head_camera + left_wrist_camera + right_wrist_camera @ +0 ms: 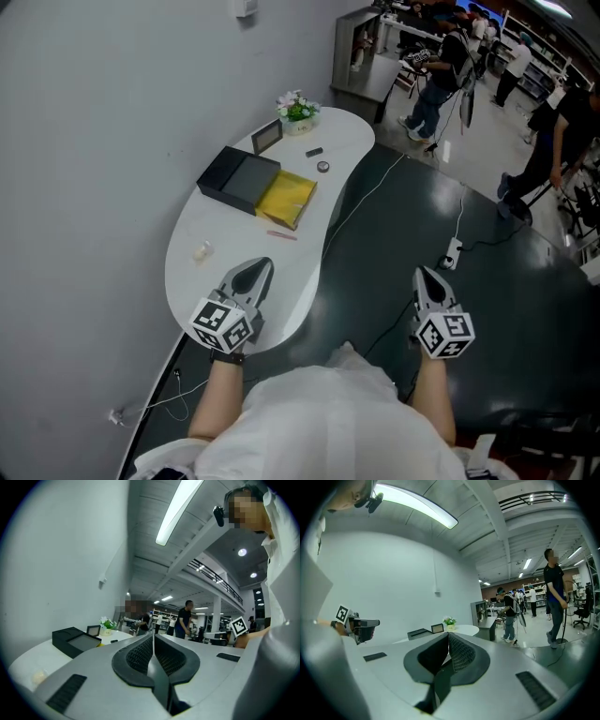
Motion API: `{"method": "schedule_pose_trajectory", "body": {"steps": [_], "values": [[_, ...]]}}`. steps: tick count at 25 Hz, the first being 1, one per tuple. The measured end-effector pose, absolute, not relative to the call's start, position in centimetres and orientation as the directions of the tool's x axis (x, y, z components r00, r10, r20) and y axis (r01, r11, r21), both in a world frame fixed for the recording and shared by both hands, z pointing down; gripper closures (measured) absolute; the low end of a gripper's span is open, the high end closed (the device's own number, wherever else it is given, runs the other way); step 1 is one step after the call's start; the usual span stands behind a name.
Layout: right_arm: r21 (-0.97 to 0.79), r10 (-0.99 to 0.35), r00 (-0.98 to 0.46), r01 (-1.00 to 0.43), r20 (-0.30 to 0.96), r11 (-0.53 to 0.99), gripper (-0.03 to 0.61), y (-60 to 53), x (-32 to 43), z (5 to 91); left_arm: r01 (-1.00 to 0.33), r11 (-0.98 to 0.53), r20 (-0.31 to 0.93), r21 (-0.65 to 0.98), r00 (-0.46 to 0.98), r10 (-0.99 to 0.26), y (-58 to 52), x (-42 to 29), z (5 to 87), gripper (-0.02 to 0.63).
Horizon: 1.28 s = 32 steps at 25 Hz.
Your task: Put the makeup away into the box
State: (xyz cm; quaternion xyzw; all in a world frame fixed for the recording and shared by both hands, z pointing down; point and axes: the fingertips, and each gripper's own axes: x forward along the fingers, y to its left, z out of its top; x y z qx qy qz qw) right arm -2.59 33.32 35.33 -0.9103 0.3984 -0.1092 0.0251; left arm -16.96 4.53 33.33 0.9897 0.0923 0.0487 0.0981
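White curved table [187, 281] along a grey wall, with both grippers empty at its near end.
Over the table's near edge the left gripper [265, 264] has its jaws pressed together on nothing. To the right, above the dark floor, the right gripper [419, 273] is likewise clenched and empty. On the far half of the table lies the black box [239, 178], with a yellow pouch [287, 198] touching its right side. Just nearer than the pouch lies a thin pink stick [280, 234]. A small round item [322, 167] and a small dark item [314, 151] sit farther off, near a picture frame [267, 137] and a flower pot [297, 106]. A small pale item [202, 250] lies at the left.
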Motion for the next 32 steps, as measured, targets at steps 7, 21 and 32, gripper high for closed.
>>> {"method": "schedule_pose_trajectory", "body": {"steps": [7,21,32], "values": [[-0.129,-0.747,0.637,-0.738,0.191,-0.663,0.568,36.1,4.6,34.9,0.164,-0.965,0.071,0.203,0.981,0.181,7.5,-9.8,32.8,0.589],[-0.135,-0.796,0.567,-0.79,0.212,-0.598,0.568,36.3,13.1,36.8,0.112,-0.971,0.099,0.209,0.986,0.135,9.6,-2.6,34.9,0.589],[-0.136,-0.843,0.475,-0.845,0.252,-0.516,0.568,27.8,21.4,38.0,0.043,-0.966,0.102,0.256,0.992,0.071,3.3,5.0,36.8,0.589]]}}
